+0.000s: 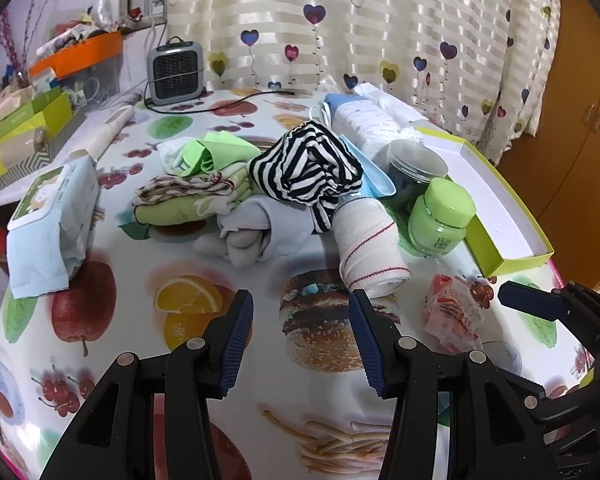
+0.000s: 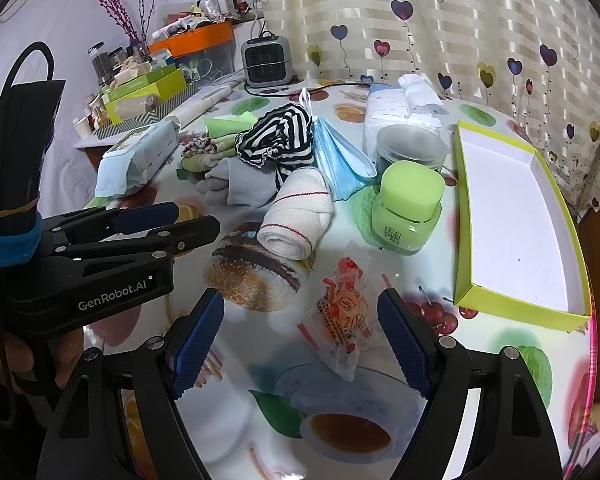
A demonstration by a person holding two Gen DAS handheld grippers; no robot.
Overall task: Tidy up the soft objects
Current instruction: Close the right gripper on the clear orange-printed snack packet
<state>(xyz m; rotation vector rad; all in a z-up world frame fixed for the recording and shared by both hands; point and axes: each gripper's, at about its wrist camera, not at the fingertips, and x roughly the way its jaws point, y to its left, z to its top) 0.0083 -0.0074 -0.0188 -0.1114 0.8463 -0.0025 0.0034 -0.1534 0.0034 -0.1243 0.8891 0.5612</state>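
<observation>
Rolled towel (image 1: pixel 370 248) lay at twelve o'clock from the left tool (image 1: pixel 301 344); soft, light, best squeezed mid-roll. Both tools, right tool (image 2: pixel 300 344) too, were wide and empty.

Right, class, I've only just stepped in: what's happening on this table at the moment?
A person holds a hand-held gripper in each hand over a table with a fruit-print cloth. The left hand-held gripper and right hand-held gripper are both open and hold nothing. Soft things sit heaped mid-table: a striped garment, grey socks, a rolled white towel and a blue face mask. The yellow-green box lid beside them holds nothing visible, so sorting looks not yet begun.
</observation>
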